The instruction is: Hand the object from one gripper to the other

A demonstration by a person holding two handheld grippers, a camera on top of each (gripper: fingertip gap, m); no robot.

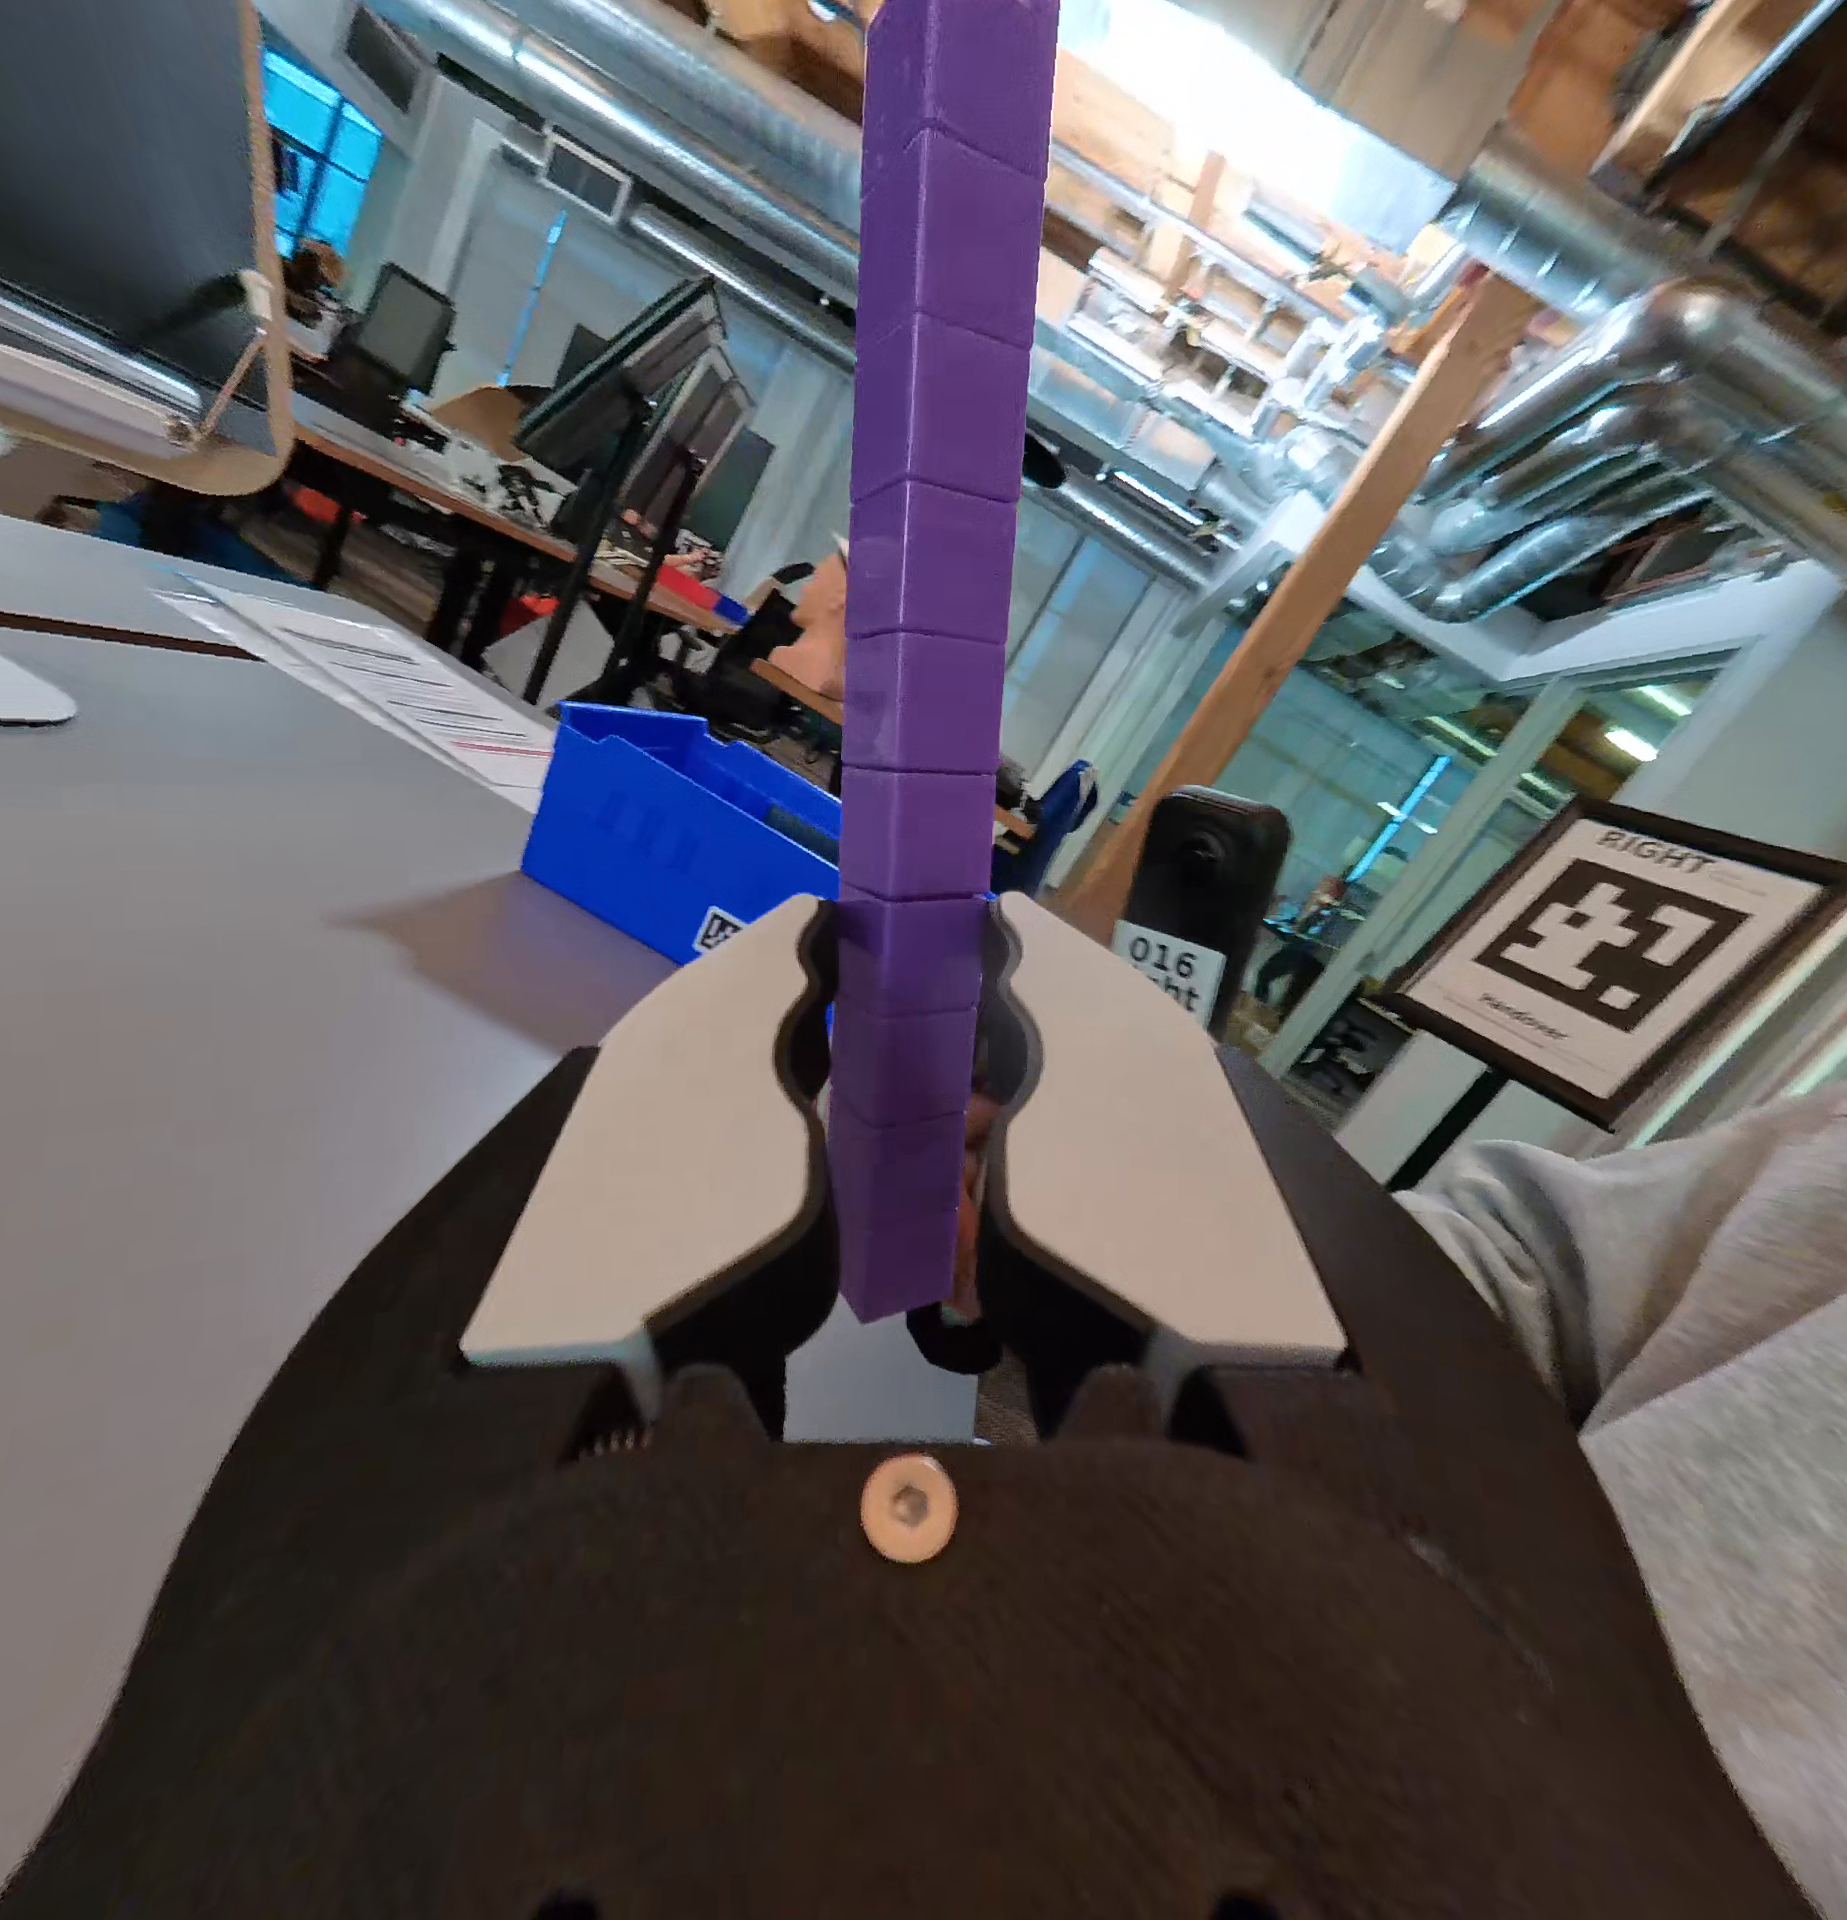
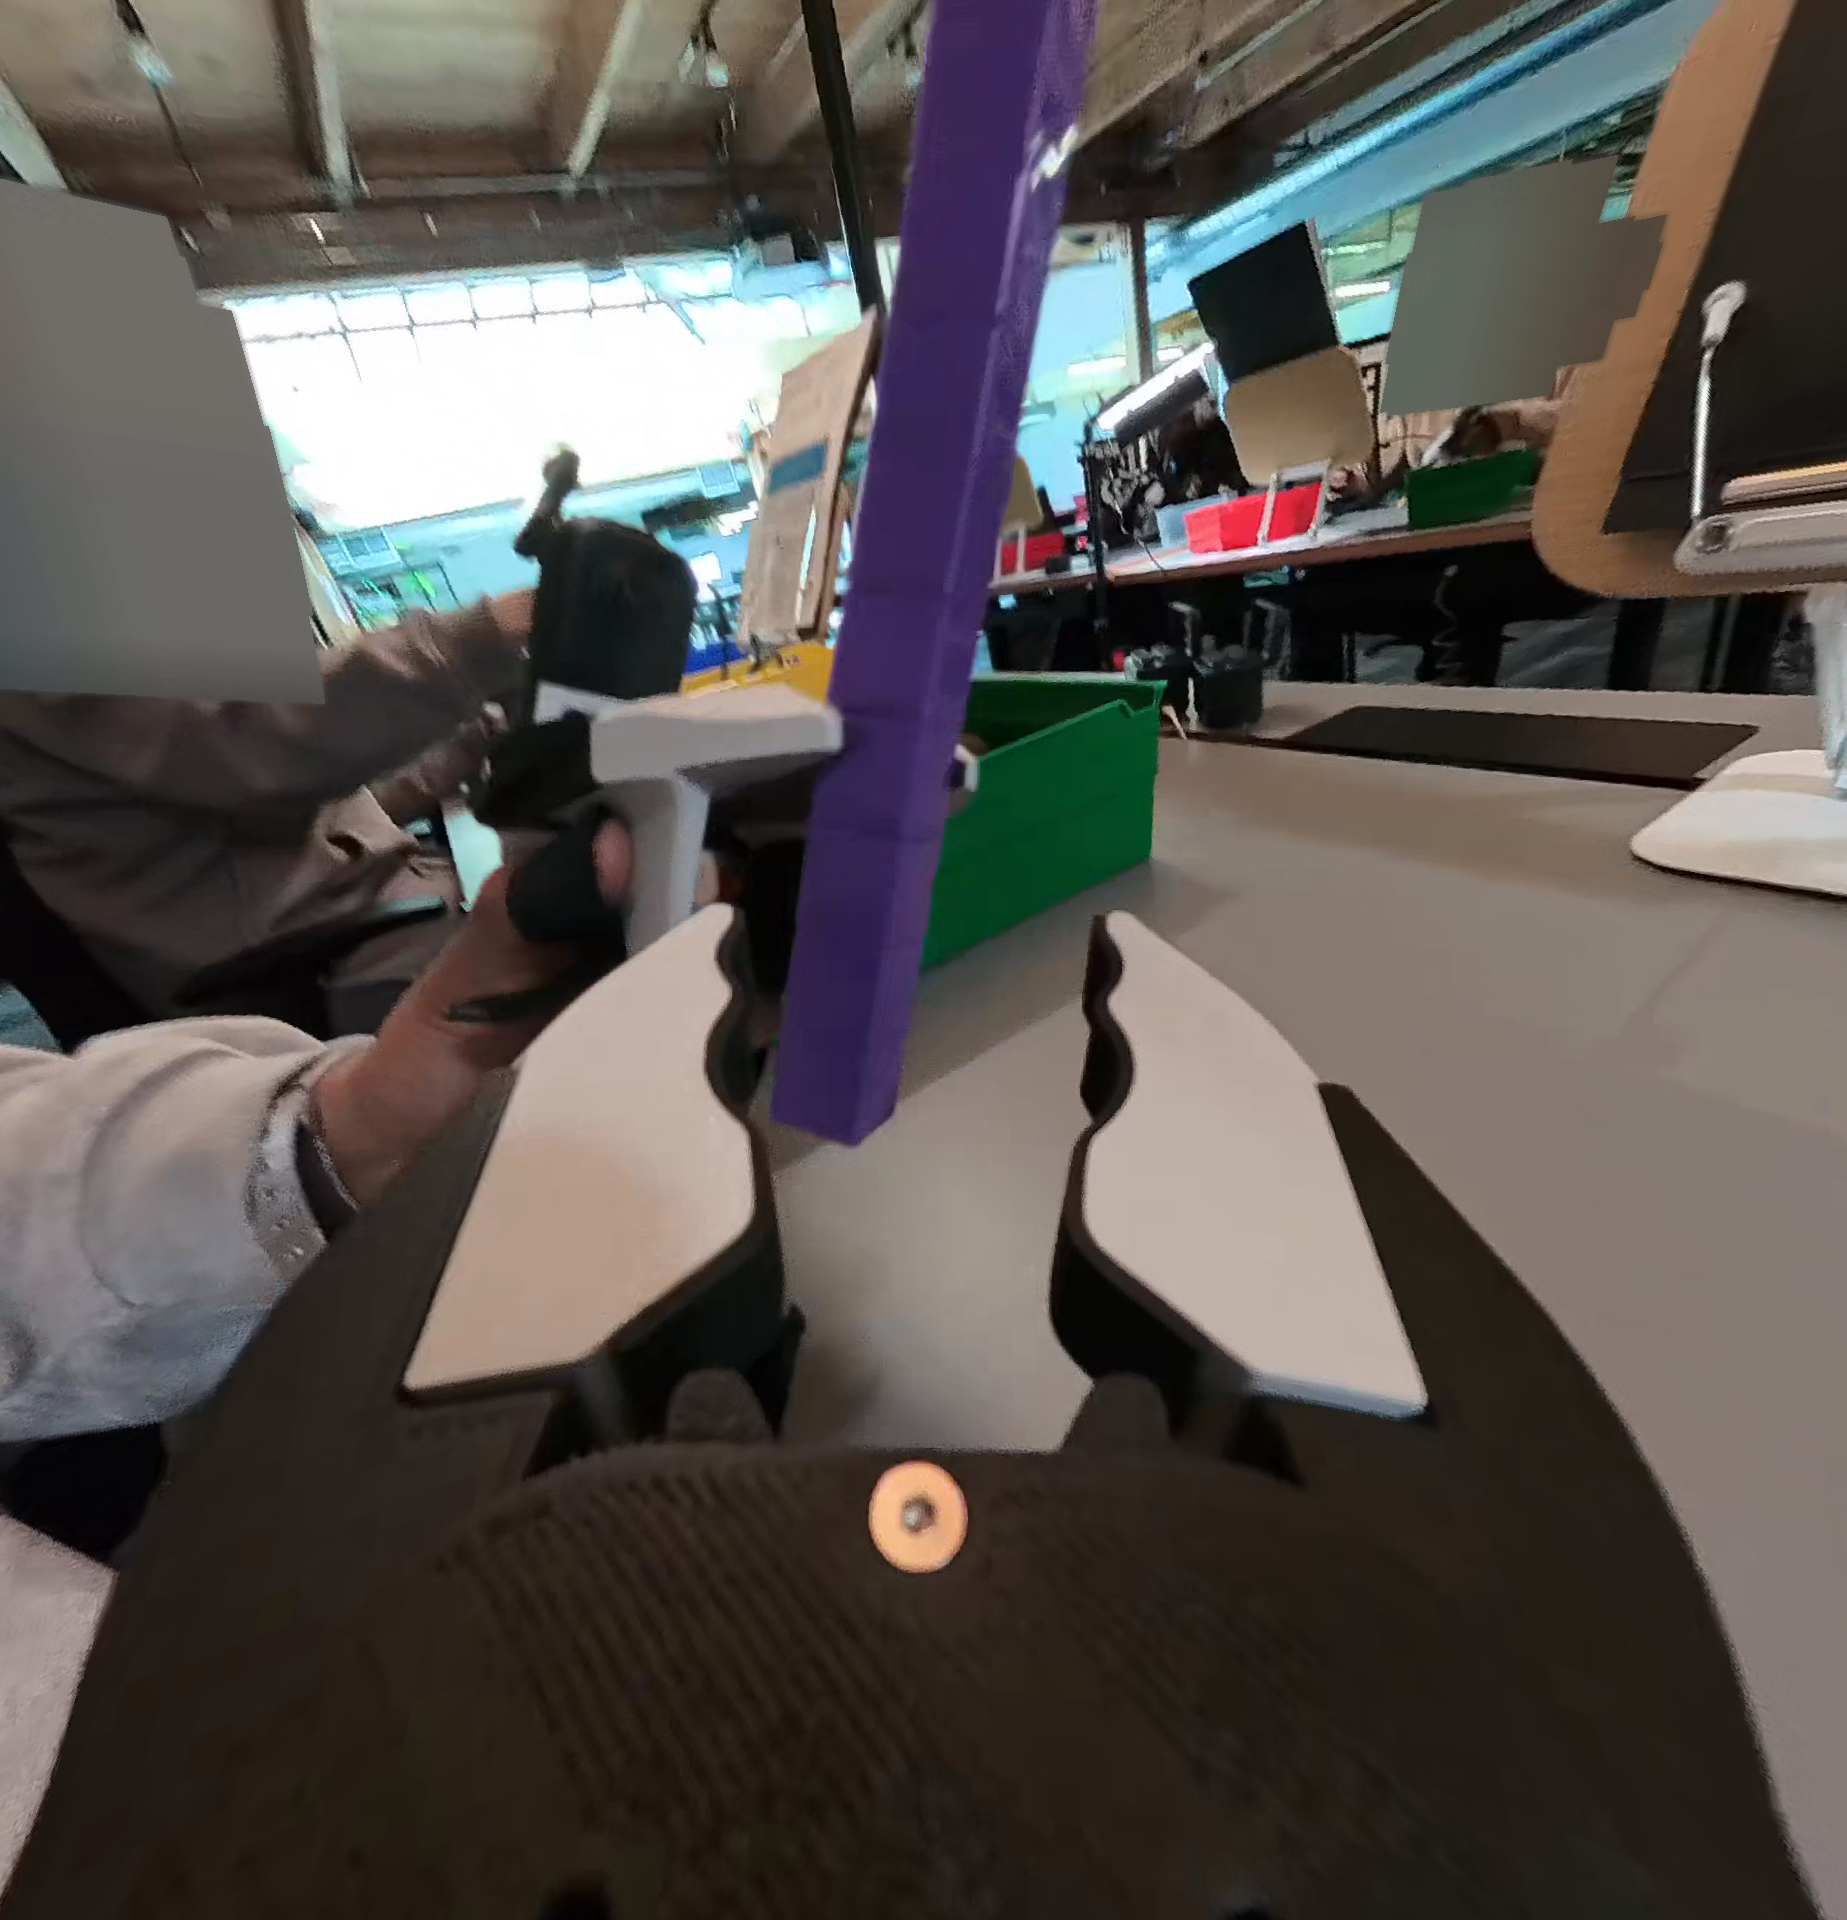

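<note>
The wide grey bench fills the lower scene in both views, its near edge hidden behind the black tong bodies. On it stand a green plastic bin, partly covered by the bar, and a blue plastic bin, whose right end is also hidden by the bar.

The long purple segmented plastic bar stands nearly upright; its top is cut off by the frame edge in both views. The left tongs are closed on its lower part, grey fingers pressed against both sides, with the bar's bottom end poking down between them.

The right tongs are spread wide and hold nothing. The bar's lower end sits in that gap close to the left finger, and whether it touches is hard to tell. Motion blur softens the far workshop.
</note>
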